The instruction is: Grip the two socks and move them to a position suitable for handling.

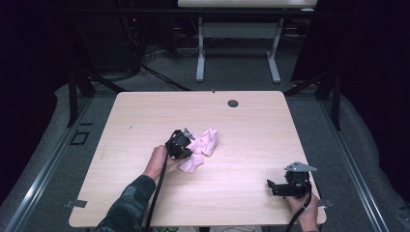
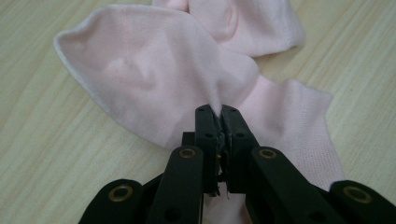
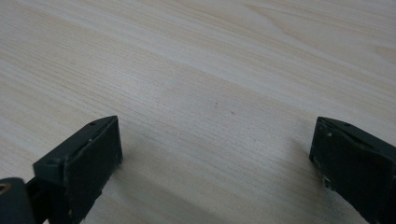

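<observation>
At the near right corner of the pale wood-grain worktop, the right gripper rests low over the bare surface in the person's right hand, a grey three-cornered plate on top and its cable trailing back off the near edge. In the right gripper view its jaws stand wide apart with nothing but wood grain between them.

Farther in and to the left, the person's left hand comes out of a dark patterned sleeve and holds the left gripper against a crumpled, soft pink knitted cloth, which lies on the worktop a little left of its middle. In the left gripper view the jaws are pressed together on a pinched fold of that cloth, and the fabric puckers up to the tips and spreads out on both sides of them. The cloth looks like a pair of small pink socks bunched together, though the folds make that hard to confirm. It lies well apart from the right gripper.

Near the far edge sits a small dark round cable grommet set into the worktop. Beyond it stands a white-legged table on grey floor.
</observation>
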A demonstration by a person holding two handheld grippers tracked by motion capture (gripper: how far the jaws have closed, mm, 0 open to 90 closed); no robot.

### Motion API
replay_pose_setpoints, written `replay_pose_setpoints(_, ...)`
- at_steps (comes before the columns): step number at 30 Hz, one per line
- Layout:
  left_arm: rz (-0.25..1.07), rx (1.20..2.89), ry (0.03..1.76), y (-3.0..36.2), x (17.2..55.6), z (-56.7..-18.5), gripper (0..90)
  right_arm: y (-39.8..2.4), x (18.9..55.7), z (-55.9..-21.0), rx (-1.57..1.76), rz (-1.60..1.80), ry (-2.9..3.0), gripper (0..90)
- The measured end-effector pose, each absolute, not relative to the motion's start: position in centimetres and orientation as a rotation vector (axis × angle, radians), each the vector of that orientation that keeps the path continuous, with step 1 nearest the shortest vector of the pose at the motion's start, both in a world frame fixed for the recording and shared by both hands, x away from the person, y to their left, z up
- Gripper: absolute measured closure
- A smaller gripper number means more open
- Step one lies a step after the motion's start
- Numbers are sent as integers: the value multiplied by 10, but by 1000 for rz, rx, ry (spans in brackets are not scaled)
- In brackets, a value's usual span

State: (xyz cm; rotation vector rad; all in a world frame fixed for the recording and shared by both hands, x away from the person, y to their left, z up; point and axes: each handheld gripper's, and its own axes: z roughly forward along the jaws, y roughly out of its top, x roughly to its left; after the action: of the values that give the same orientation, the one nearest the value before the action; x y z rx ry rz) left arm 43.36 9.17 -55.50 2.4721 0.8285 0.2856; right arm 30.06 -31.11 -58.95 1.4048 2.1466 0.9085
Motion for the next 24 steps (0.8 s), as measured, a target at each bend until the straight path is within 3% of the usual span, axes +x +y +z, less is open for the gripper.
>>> replay_pose_setpoints(6,265,2372,903,99,422,-539,870,-311,301,-590,1404,909,2146,18)
replay_pose_setpoints(16,330,2291,933,97,361,-496,867,-311,301,-589,1403,909,2147,21)
replay_pose_setpoints(24,261,2219,942,96,306,-482,862,-311,301,-589,1404,909,2146,21)
